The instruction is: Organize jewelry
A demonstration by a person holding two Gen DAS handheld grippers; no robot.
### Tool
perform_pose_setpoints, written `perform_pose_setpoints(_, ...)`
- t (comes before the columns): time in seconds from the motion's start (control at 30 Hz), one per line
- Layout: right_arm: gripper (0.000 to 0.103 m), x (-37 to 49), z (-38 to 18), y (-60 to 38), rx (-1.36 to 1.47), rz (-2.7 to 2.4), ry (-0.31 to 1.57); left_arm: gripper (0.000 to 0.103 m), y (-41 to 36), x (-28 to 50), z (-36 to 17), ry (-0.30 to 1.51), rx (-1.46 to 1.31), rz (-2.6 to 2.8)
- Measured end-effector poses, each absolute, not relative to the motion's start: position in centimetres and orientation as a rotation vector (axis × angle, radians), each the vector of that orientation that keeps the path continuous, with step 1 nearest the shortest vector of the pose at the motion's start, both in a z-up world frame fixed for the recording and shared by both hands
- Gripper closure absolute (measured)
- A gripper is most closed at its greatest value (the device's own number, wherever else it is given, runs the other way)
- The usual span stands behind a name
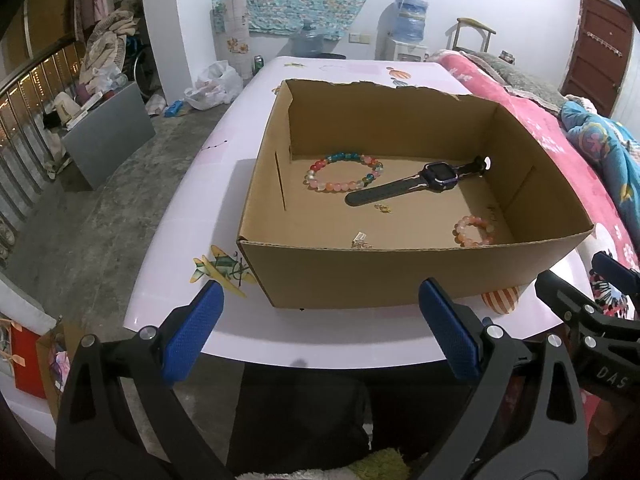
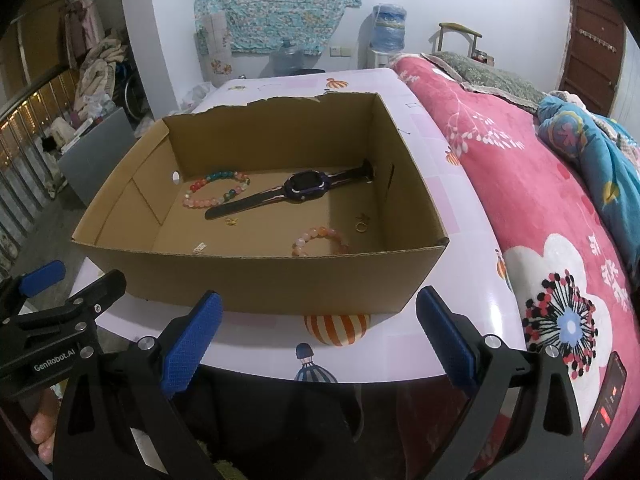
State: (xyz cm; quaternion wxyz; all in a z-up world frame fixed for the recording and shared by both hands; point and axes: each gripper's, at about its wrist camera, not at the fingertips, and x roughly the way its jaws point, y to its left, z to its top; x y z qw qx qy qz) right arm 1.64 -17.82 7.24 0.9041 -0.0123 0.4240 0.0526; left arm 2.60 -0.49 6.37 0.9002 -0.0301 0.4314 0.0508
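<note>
Both grippers, left gripper [image 1: 320, 328] and right gripper [image 2: 320, 332], hover at the worktop's [image 1: 240, 160] near edge, fingers spread wide, empty. In the box [image 1: 400, 268], the watch [image 1: 438, 174] looks light, its strap floppy; pinch the stiff case.

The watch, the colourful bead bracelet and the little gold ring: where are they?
watch [image 2: 305, 187], right wrist view, on its face.
colourful bead bracelet [image 1: 320, 166], left wrist view, on its left beads.
gold ring [image 2: 361, 227], right wrist view, on its band.
</note>
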Motion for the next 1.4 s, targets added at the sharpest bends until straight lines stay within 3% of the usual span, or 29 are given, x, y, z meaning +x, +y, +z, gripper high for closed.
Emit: perform_pose_setpoints(1.4, 0.008, 1.63, 6.85, -17.71, -0.022, 0.111, 0.889, 0.008, -0.53, 2.56, 6.33, 0.894, -0.068, 0.104)
